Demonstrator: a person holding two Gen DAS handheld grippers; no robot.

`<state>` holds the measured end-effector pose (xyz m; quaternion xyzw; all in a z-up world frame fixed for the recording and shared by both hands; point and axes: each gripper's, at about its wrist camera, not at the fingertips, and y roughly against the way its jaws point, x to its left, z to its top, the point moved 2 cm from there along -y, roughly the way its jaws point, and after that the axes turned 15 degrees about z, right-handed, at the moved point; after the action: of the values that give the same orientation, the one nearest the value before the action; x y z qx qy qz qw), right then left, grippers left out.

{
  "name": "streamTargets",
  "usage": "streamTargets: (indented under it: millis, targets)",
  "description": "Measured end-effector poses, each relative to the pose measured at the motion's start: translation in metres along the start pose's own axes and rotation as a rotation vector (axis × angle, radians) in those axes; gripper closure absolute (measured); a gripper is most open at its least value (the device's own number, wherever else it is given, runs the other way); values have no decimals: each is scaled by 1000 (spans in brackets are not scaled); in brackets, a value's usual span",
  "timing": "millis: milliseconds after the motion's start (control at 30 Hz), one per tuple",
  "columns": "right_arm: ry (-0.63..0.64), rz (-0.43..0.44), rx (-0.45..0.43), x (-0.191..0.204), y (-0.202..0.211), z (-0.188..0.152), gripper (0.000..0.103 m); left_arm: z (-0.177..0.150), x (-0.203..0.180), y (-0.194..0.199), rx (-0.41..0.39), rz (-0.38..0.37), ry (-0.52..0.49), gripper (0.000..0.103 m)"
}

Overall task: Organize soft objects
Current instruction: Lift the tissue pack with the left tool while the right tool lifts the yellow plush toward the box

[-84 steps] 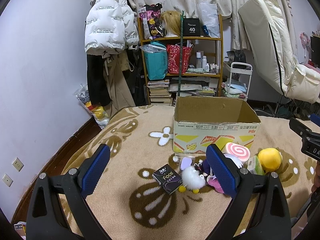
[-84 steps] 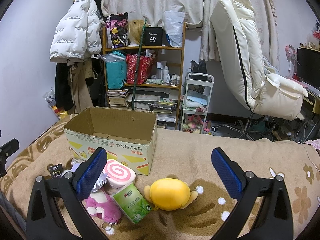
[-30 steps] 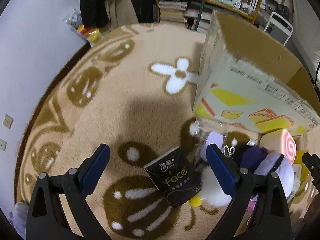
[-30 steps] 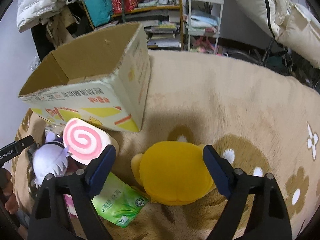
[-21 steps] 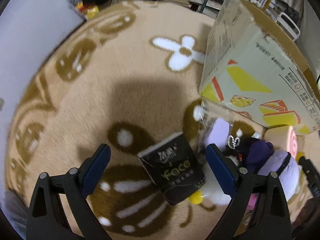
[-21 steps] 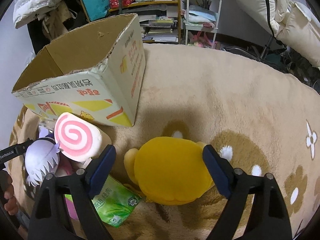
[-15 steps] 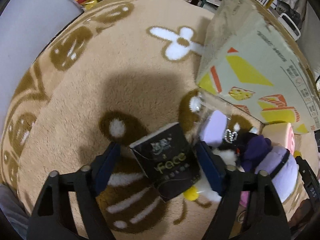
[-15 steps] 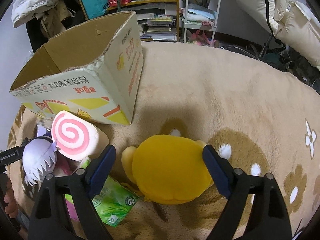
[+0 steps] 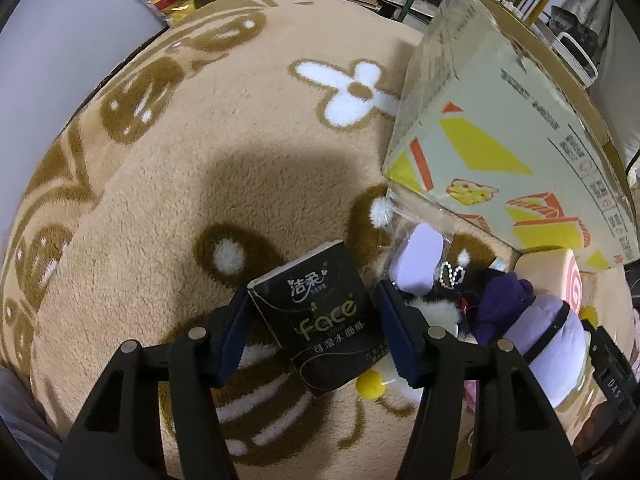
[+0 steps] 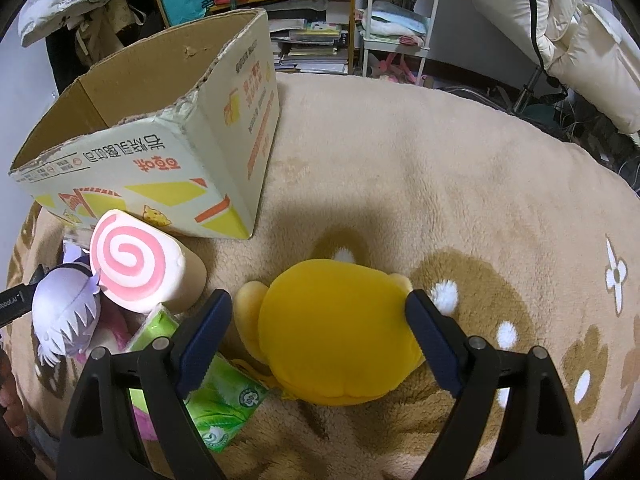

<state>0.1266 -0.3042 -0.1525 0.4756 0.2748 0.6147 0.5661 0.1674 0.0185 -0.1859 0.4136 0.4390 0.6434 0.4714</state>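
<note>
A black tissue pack (image 9: 320, 320) lies on the tan blanket. My left gripper (image 9: 312, 292) points down over it, its jaws closing, and both pads touch the pack's sides. Right of it lie a lavender item in a clear bag (image 9: 420, 256), a white fluffy toy (image 9: 432, 312), a purple-haired doll (image 9: 548, 336) and a pink-swirl roll cushion (image 10: 128, 260). My right gripper (image 10: 318, 298) stands open astride a yellow plush (image 10: 336, 332); the left pad is clear of it. A green tissue pack (image 10: 216, 396) lies beside that. The open cardboard box (image 10: 160, 128) stands just behind the pile.
The blanket (image 9: 200, 160) drops off at its left edge beside a pale wall (image 9: 60, 20). Beyond the box are bookshelves, a white cart (image 10: 396, 8) and a cream padded chair (image 10: 560, 20). The blanket right of the yellow plush shows only its brown pattern.
The left gripper's jaws came in from wide apart to the sides of the black tissue pack, and the pack drew closer in view. The right gripper stayed open over the yellow plush.
</note>
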Motion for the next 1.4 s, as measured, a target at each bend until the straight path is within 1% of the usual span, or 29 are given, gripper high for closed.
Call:
streamTargets:
  millis: [67, 167, 233, 333, 667, 700, 867, 1000, 1033, 1167, 1233, 1400]
  targets:
    - [2, -3, 1, 0, 0, 0, 10, 2, 6, -3, 9, 1, 15, 43]
    - [5, -39, 25, -2, -3, -1, 10, 6, 10, -8, 29, -20, 39, 43]
    - [-15, -42, 41, -6, -5, -2, 10, 6, 13, -9, 29, -24, 49, 43]
    - [-48, -25, 49, -11, -6, -2, 10, 4, 14, -9, 15, -10, 38, 44]
    - [-30, -37, 72, -10, -14, -3, 11, 2, 5, 0, -32, 8, 22, 46]
    - [-29, -40, 77, -11, -15, -3, 15, 1, 3, 2, -43, 13, 17, 46]
    - [-20, -37, 99, -14, -22, -3, 20, 1, 1, 15, -103, 9, 3, 47]
    - [-16, -39, 100, -13, -20, -3, 26, -2, 5, 33, -198, 49, 20, 47]
    - [-16, -37, 92, -12, -18, -4, 26, -3, 6, 38, -223, 54, 21, 47]
    - [-27, -22, 61, -13, -10, -5, 29, -2, 5, 52, -282, 43, 7, 47]
    - [-35, -11, 38, -14, -4, -5, 30, 0, 2, 57, -317, 54, -12, 47]
    - [-5, 32, -65, -3, 16, -2, 31, -12, -6, 78, -404, 58, -51, 47]
